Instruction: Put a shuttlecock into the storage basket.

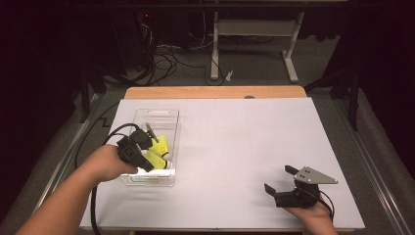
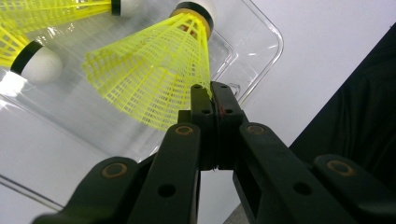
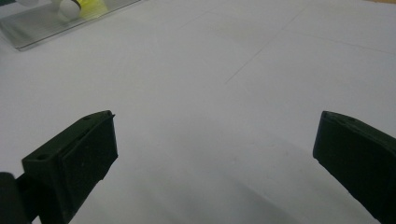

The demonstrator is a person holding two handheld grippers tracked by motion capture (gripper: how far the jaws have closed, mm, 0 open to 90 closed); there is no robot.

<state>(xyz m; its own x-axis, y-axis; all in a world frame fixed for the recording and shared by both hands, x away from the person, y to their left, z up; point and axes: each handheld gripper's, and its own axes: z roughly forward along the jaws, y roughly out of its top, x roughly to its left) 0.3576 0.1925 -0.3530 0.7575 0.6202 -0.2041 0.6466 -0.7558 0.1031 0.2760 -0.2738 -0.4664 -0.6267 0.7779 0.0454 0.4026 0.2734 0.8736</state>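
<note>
L gripper [image 2: 215,95] clamps skirt rim of yellow shuttlecock [image 2: 154,70] over clear tray [image 1: 156,117] (two more inside); R gripper [image 1: 280,179] wide, unladen, on desk [image 1: 244,142].

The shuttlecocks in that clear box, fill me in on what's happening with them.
A person's left gripper, jaws shut on the skirt edge of a yellow shuttlecock, holds it over the clear plastic box, where other shuttlecocks lie. The right gripper rests open on the white table sheet, holding nothing.
</note>
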